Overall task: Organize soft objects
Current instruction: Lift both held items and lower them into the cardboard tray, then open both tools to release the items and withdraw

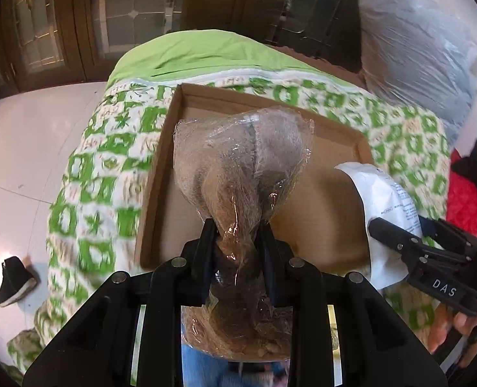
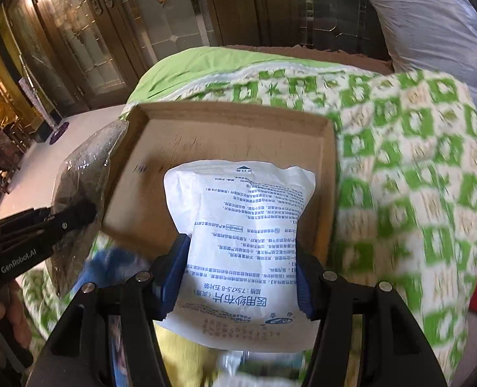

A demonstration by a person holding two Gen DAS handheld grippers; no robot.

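My left gripper (image 1: 236, 225) is shut on a clear plastic bag of grey-brown fluffy stuff (image 1: 238, 161) and holds it over the open cardboard box (image 1: 161, 174). My right gripper (image 2: 241, 245) is shut on a white printed gauze packet (image 2: 241, 213) and holds it above the same box (image 2: 325, 174). In the left wrist view the right gripper (image 1: 396, 232) and the packet (image 1: 383, 193) are at the box's right side. In the right wrist view the left gripper (image 2: 77, 213) and the bag (image 2: 80, 174) are at the box's left rim.
The box lies on a green-and-white patterned quilt (image 1: 103, 167) over a raised surface. A large grey plastic bag (image 1: 415, 48) stands at the back right. Red fabric (image 1: 464, 200) lies at the right. A black shoe (image 1: 12, 280) lies on the white floor. Dark glass-door cabinets (image 1: 61, 22) stand behind.
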